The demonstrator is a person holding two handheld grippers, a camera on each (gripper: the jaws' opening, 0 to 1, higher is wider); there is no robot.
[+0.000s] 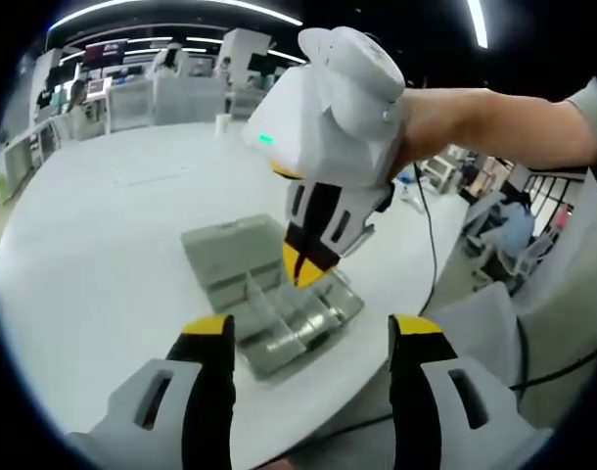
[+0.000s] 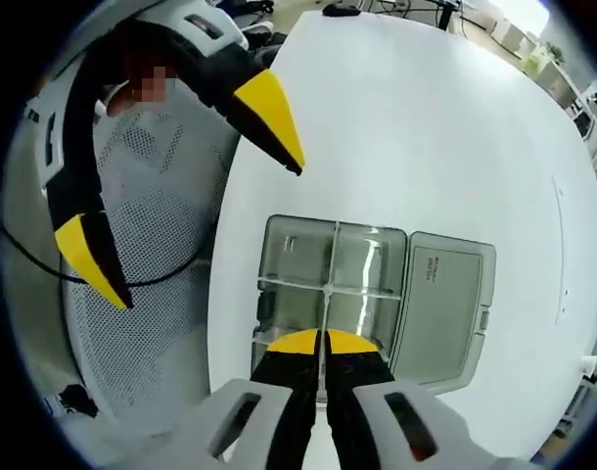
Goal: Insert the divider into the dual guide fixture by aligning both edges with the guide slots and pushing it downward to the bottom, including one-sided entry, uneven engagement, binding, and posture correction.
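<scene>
**Divider pinched over the open fixture**

We see the white counter point(image 2: 426, 117) carrying the grey fixture box point(image 2: 377, 294) at lower centre. Our left gripper point(image 1: 313, 338) hovers with fingers wide. Our right gripper point(image 2: 322, 343) pinches the clear divider point(image 2: 325, 313) inside the box.

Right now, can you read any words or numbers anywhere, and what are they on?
None can be read.
Small dark print on the grey box's open lid: too small and blurred.
Coloured signs on the far wall: blurred, unreadable.
Green light on the right gripper's white body: a light, not text.
</scene>
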